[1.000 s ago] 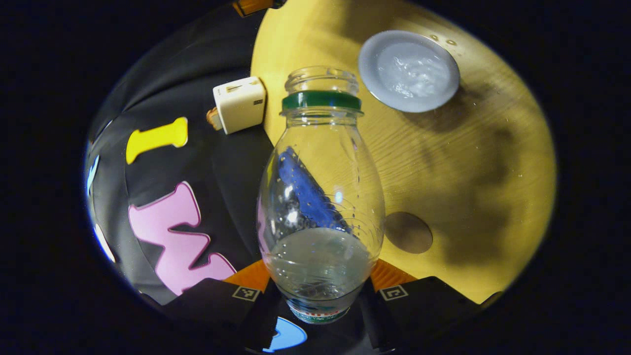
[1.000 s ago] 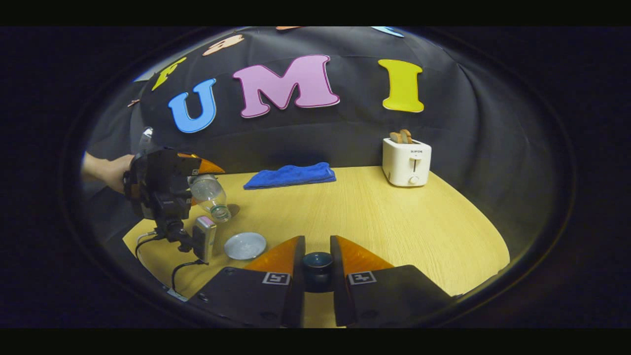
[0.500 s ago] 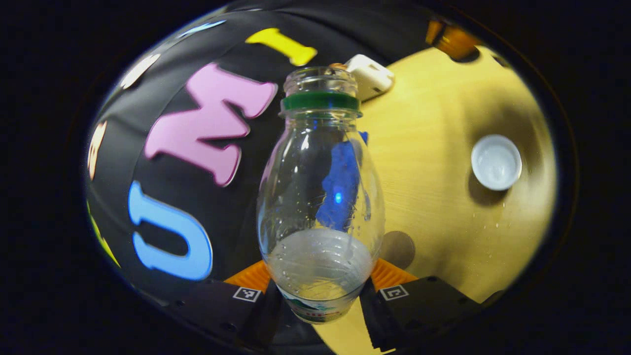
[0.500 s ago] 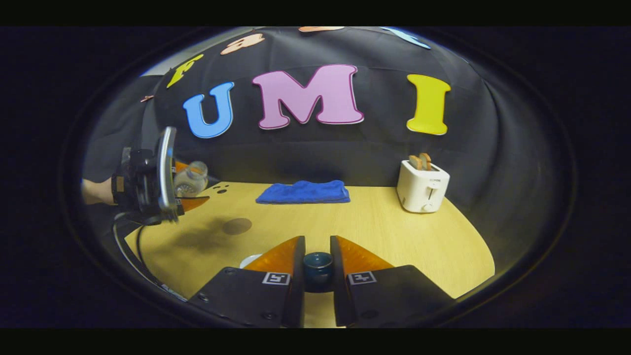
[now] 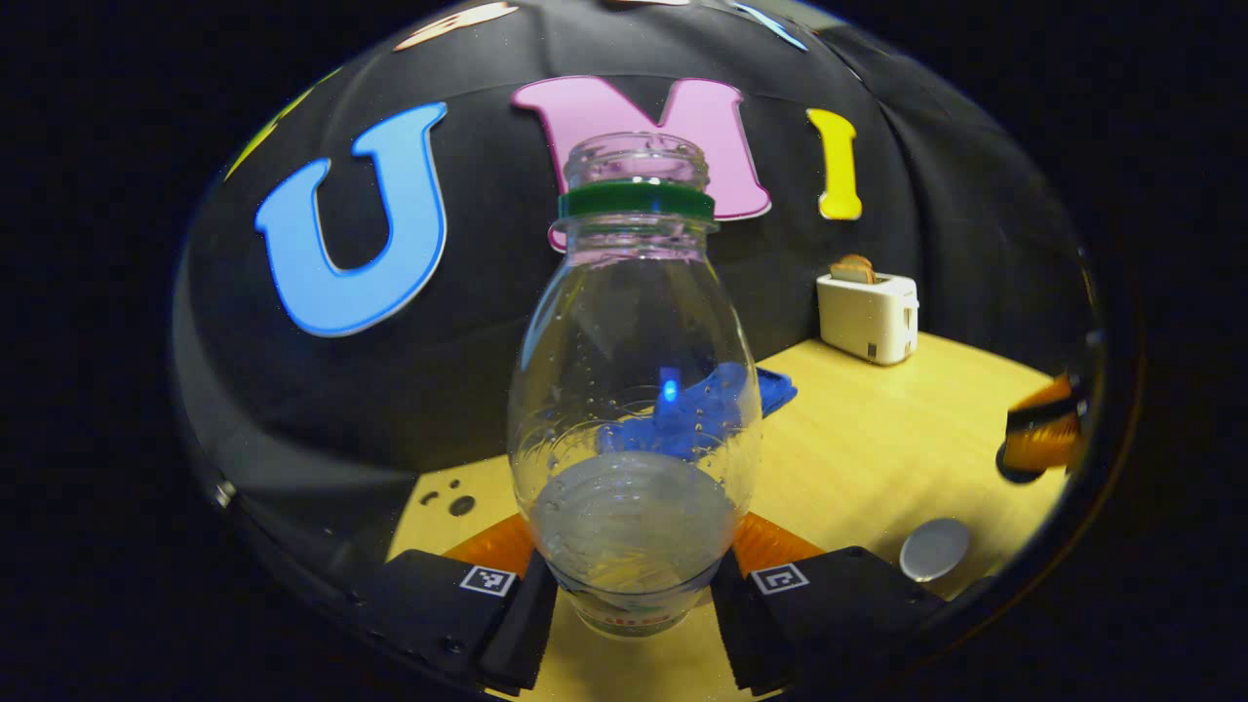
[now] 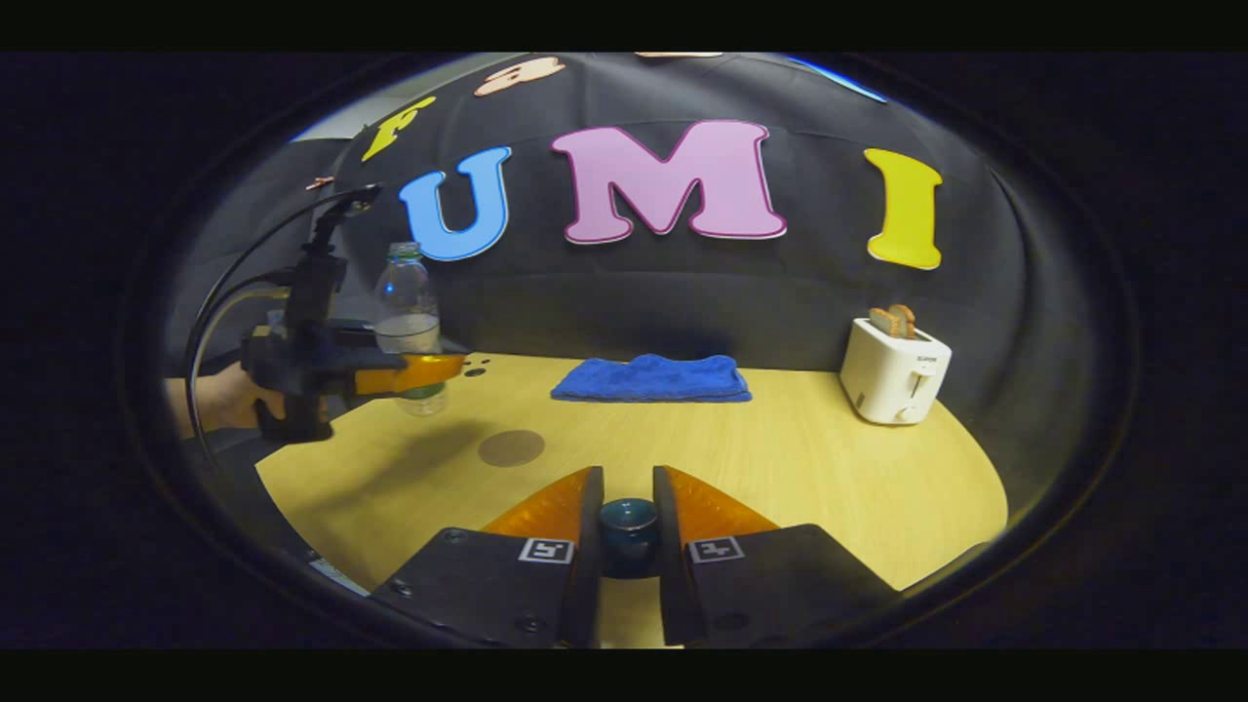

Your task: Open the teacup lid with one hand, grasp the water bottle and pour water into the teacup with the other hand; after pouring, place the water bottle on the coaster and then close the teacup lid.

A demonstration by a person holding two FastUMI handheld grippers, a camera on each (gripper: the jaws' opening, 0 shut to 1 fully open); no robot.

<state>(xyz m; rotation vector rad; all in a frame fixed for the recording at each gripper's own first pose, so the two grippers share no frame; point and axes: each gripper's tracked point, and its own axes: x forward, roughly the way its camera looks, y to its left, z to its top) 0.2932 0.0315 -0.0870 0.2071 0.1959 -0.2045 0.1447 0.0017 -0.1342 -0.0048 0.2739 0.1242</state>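
Observation:
My left gripper (image 5: 634, 546) is shut on a clear water bottle (image 5: 634, 370), which stands upright with water in its lower part, a green ring at the neck and no cap. In the right gripper view the same bottle (image 6: 408, 312) hangs over the table's rear left, left of the round brown coaster (image 6: 511, 448). The open pale teacup (image 5: 934, 549) sits on the table at the lower right of the left gripper view. My right gripper (image 6: 627, 480) is shut on the dark teal teacup lid (image 6: 629, 517), held above the table.
A folded blue cloth (image 6: 651, 378) lies at the back of the wooden table (image 6: 799, 468). A white toaster (image 6: 892, 380) with toast stands at the back right. A hand (image 6: 219, 405) and cables trail behind the left gripper. Small holes (image 5: 458, 504) mark the table's rear left.
The bottle has swung from tipped over the teacup back to upright and moved away from the cup toward the coaster side. The right gripper has kept hold of the lid.

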